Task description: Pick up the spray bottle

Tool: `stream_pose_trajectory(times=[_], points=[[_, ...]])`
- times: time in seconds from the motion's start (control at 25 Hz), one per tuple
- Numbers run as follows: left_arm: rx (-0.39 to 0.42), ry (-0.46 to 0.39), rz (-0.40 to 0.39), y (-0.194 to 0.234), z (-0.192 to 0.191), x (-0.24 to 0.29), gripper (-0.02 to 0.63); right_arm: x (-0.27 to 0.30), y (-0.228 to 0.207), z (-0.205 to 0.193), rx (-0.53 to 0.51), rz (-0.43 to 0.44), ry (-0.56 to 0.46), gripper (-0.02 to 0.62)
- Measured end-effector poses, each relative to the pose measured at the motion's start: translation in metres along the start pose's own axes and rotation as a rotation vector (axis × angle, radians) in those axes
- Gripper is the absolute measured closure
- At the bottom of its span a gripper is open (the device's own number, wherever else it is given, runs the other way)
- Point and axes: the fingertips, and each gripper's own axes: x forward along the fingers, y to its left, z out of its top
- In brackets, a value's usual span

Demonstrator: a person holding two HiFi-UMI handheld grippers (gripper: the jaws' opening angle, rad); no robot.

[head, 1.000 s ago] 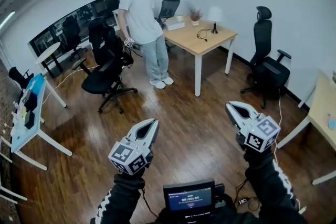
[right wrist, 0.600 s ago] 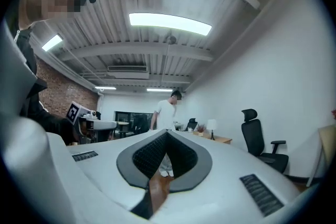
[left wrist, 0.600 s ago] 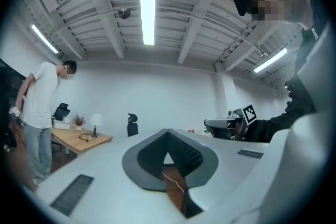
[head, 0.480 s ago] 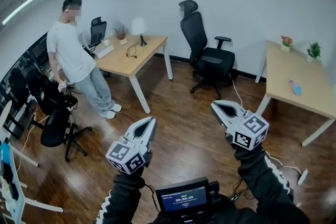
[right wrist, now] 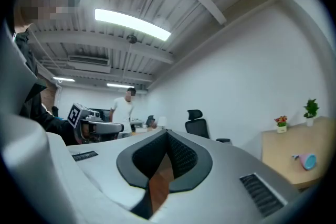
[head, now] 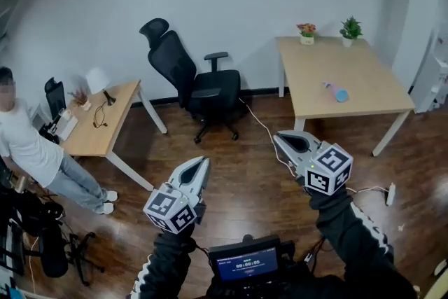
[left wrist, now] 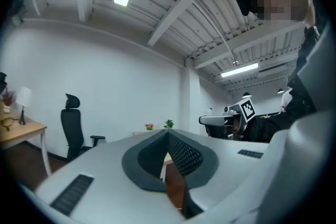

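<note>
The spray bottle (head: 336,92), pink with a blue part, lies on a light wooden table (head: 364,103) at the far right of the room. It also shows small in the right gripper view, where the spray bottle (right wrist: 305,160) lies on that table (right wrist: 278,165). My left gripper (head: 203,162) and right gripper (head: 278,138) are held level over the wooden floor, well short of the table. Both are shut with nothing between the jaws. In their own views the left gripper (left wrist: 168,134) and the right gripper (right wrist: 167,134) show their tips meeting.
A black office chair (head: 192,84) stands by the back wall. A desk (head: 98,129) with a lamp is at the left, a person (head: 28,150) beside it. Two potted plants (head: 306,31) (head: 350,28) sit on the table's far edge. A power strip (head: 390,194) lies on the floor.
The whole view has swung to the right: the person and the left desk slid to the left edge, and the table with the bottle came into view. Both grippers stayed shut.
</note>
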Motion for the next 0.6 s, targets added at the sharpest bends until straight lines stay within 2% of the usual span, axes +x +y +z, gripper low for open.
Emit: stream_pose_trajectory(times=[0.36,0.48,0.6], points=[[-0.025,-0.012,-0.303,0.076,0.005,0.269,0.606,0.026,-0.237,0.016,-0.028,-0.321,0.033,0.595],[-0.027,-0.003,-0.361,0.095,0.009,0.350,0.606,0.029,-0.313,0.022,-0.025,-0.411,0.029,0.595],[-0.048,0.000,-0.398,0.096,0.005,0.430,0.606,0.018,-0.385,0.026,-0.007,-0.482,0.028,0.595]])
